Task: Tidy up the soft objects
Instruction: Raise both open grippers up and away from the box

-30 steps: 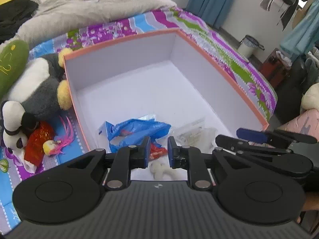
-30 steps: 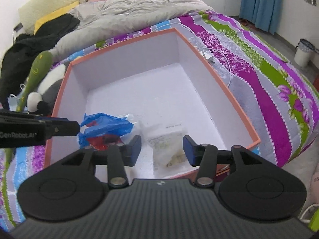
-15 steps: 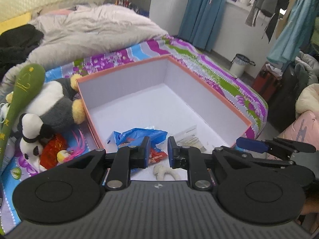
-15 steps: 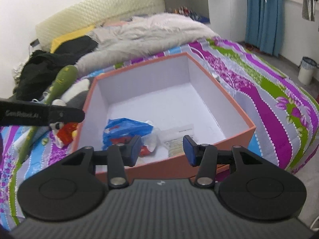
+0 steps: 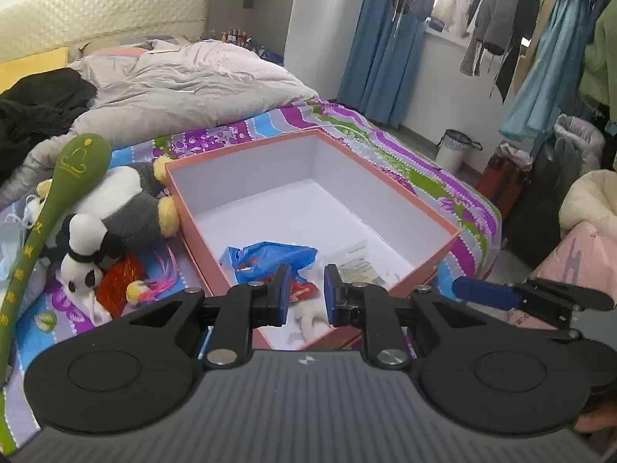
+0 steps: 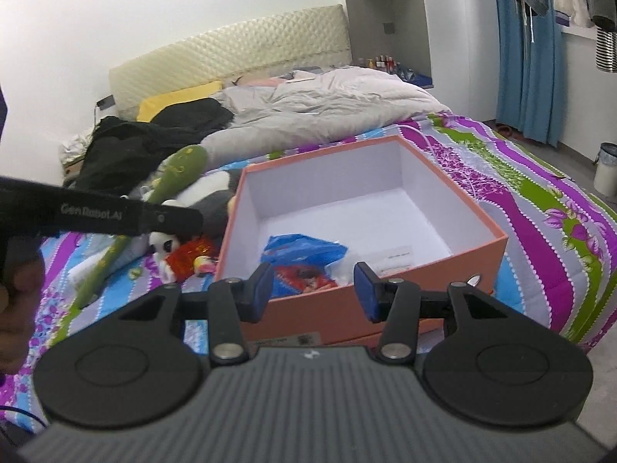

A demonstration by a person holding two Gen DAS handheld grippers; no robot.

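Both grippers hang in the air at the near end of the bed, and neither is carrying a thing. The left gripper has its blue pads drawn in to a narrow gap with nothing pinched. The right gripper stands wider, jaws spread and empty, just in front of the near wall of the orange box.

Into the box now, white inside: at the near end lies a crumpled blue plastic bag, a red packet tucked against it, a small white plush piece by the near corner, and a clear flat packet with a label to the right. The far half of the box floor is bare.

Left of the box, on the striped floral bedsheet, the soft toys are outside it: a small panda plush next to a shiny red pouch, a big grey-and-white plush with yellow feet touching the box wall, and a long green plush club lying across them.

Further back, a rumpled grey duvet, black clothing, a yellow pillow and the quilted headboard. Off to the right, blue curtains and a bin on the floor.
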